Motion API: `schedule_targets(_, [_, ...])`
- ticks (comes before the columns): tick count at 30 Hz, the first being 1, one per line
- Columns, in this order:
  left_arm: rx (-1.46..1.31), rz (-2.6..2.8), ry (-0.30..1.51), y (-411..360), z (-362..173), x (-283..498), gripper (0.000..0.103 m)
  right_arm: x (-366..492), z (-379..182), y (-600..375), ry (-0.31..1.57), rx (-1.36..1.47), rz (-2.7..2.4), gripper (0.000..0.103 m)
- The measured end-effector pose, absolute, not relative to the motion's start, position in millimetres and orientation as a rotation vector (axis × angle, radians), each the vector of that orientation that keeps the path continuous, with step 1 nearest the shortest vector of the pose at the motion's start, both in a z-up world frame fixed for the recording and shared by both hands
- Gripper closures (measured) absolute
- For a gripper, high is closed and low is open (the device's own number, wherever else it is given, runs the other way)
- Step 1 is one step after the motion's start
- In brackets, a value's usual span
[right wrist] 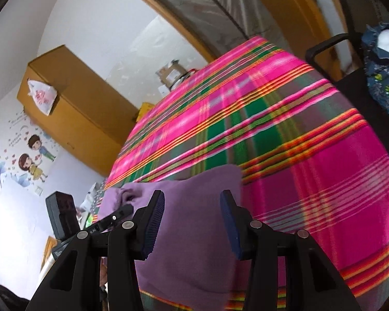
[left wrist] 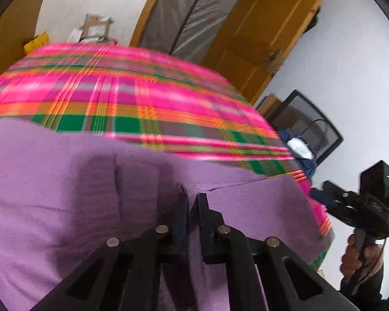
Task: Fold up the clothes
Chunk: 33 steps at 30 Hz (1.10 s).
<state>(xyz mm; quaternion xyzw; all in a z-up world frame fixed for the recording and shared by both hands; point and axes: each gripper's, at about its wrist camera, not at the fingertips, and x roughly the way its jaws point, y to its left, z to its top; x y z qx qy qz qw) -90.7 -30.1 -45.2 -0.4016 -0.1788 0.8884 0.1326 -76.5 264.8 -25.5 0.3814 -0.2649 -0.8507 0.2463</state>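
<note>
Presently, a purple garment (left wrist: 72, 181) lies on the plaid cloth (left wrist: 132, 93) covering the counter, at its near edge, partly doubled over with a straight fold edge showing. Left hand-held gripper (left wrist: 192, 202): jaws drawn nearly together, pinching a raised ridge of the purple fabric between the pads. Right hand-held gripper (right wrist: 193, 207): jaws standing wide apart above the garment's near portion, pads not pressing on it. In the left wrist view, a hand (left wrist: 360, 256) grips the right tool's handle off the counter's right edge. Both views are motion-blurred.
</note>
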Motion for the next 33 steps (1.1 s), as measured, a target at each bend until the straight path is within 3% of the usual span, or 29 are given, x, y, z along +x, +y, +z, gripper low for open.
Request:
schedule_targets(11, [-1.152,2.618,-0.548,-37,-33,-71,0.093,-30,-32,279,-0.476,1.122,-2.317,0.057])
schedule_targets(17, [-1.104,2.576,-0.5,-18,-22,-53,0.093,8,-33,270,-0.214,1.093,-2.3,0.057])
schedule_targets(19, [-1.1,2.548,-0.46,-8,-22,-51,0.093,16,-35,255,-0.064,1.082,-2.313,0.065])
schedule_targets(21, [-1.109,2.519,-0.425,2,-25,-51,0.093,17,-39,243,0.041,1.077,-2.334,0.081])
schedule_targets(23, [-1.139,2.503,-0.412,6,-32,-52,0.093,17,-42,237,0.106,1.063,-2.361,0.091])
schedule_targets(32, [-1.168,2.492,-0.4,7,-44,-51,0.093,32,-50,229,0.251,1.037,-2.36,0.098])
schedule_targets(33, [-1.166,2.491,-0.401,6,-45,-52,0.093,34,-52,229,0.259,1.047,-2.352,0.103])
